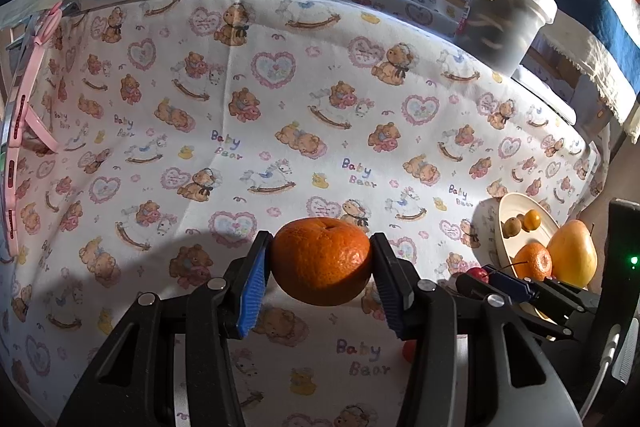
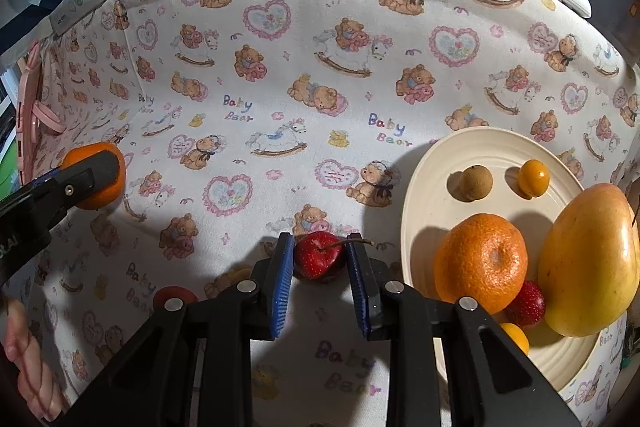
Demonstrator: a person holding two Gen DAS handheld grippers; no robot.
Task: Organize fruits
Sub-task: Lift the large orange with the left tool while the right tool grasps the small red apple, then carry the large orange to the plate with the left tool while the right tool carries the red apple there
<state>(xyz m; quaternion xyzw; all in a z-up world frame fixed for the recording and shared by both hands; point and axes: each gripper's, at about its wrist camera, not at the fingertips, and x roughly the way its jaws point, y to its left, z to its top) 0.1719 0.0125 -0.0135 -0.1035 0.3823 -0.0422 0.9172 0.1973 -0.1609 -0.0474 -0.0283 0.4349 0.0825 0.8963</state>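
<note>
**Two fruits in hand, one plate to fill**

The left gripper (image 1: 320, 259) has its blue-padded fingers (image 1: 252, 291) pressed against both sides of a round orange mandarin (image 1: 322, 261), which hangs clear of the counter (image 1: 280, 87) with its bear-print cloth and throws a shadow below. In the right wrist view the right gripper (image 2: 320, 269) has a small red stemmed fruit (image 2: 319, 261) sitting between its fingers; the pads stand just beside its flanks, and I judge them closed on it, though contact on the right pad is hard to confirm.

To the right of the right fingers lies the cream oval plate (image 2: 424, 211), already carrying a second orange mandarin (image 2: 480, 263), a large yellow-red mango (image 2: 592, 263), a red strawberry (image 2: 526, 303), a small brown round fruit (image 2: 474, 183) and a small yellow-orange fruit (image 2: 533, 177). Another small red fruit (image 2: 176, 297) rests on the cloth just left of the right fingers.

The step in hand looks like carrying both fruits to the plate. To do it well, I would send the red fruit first, since it is nearer, and set it in the bare patch at the plate's left side, lowering until it touches before letting go, or it will roll. The mandarin should follow from the left, kept high over the rim and clear of the other gripper.
</note>
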